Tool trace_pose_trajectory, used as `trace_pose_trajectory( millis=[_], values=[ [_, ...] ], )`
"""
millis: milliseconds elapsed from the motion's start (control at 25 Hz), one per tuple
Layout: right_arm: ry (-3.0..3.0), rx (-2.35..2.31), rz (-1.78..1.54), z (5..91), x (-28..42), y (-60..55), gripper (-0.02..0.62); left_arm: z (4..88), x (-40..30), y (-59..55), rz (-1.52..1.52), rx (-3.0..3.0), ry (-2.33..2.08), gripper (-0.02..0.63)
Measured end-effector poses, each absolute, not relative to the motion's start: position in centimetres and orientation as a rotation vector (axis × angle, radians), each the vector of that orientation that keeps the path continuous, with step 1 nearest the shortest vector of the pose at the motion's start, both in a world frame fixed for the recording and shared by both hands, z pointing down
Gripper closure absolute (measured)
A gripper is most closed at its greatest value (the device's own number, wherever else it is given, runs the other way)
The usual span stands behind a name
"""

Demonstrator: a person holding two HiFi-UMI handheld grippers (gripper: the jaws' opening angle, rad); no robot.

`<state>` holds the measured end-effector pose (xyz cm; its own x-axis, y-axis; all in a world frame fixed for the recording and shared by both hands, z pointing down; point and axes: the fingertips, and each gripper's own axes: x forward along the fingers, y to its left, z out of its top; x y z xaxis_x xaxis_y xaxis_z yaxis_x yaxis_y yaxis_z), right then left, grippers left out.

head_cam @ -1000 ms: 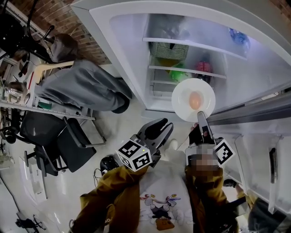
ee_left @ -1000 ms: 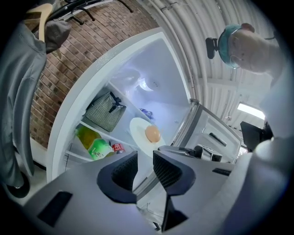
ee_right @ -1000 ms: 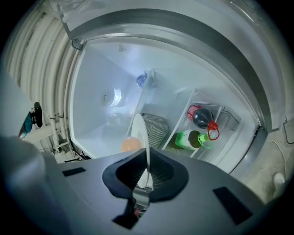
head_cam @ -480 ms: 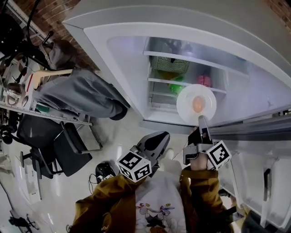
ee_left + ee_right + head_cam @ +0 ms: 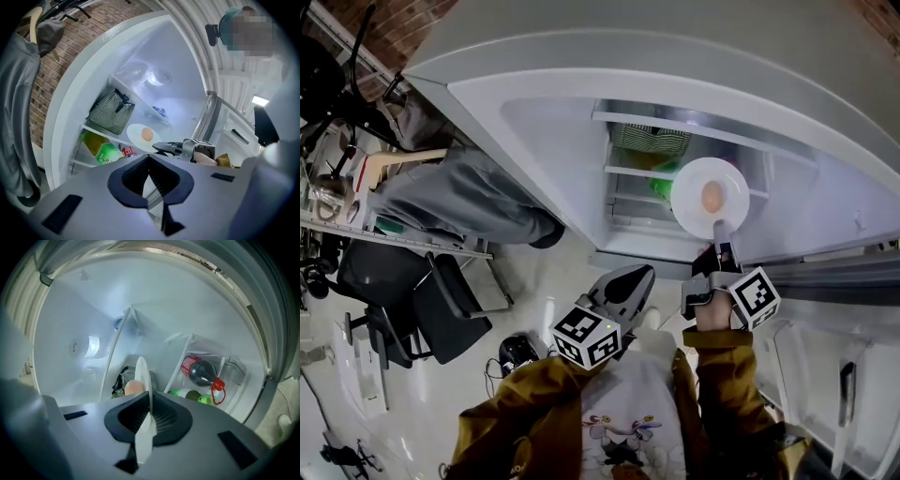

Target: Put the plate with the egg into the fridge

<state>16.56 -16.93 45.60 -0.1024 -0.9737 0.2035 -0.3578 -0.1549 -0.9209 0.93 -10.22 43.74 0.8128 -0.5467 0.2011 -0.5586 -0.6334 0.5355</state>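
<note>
A white plate (image 5: 710,208) with a brown egg (image 5: 712,196) on it hangs level in front of the open fridge's (image 5: 534,122) middle shelves. My right gripper (image 5: 719,232) is shut on the plate's near rim. In the right gripper view the plate (image 5: 142,376) stands edge-on between the pads, with the egg (image 5: 133,387) to its left. My left gripper (image 5: 625,281) hovers lower left of the plate, apart from it. Its jaws are closing and meet with nothing between them (image 5: 149,161). From there I see the plate (image 5: 138,139) and egg (image 5: 147,134) ahead.
Inside the fridge are a striped bag (image 5: 649,139), a green bottle (image 5: 664,180) and a cola bottle (image 5: 199,371). The fridge door (image 5: 834,272) stands open at the right. A grey jacket (image 5: 459,192) and a black chair (image 5: 422,291) are at the left.
The left gripper's jaws went from wide open to closed. The right gripper carried the plate with the egg farther toward the fridge shelves.
</note>
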Motion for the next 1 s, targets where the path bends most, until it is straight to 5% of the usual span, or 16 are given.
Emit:
trace_pose_trajectory(
  millis=[1000],
  values=[
    [1.393, -1.546, -1.310, 47.0, 20.2, -21.7, 0.580, 43.6, 4.9, -15.0, 0.068, 2.397, -0.875, 0.598]
  ],
)
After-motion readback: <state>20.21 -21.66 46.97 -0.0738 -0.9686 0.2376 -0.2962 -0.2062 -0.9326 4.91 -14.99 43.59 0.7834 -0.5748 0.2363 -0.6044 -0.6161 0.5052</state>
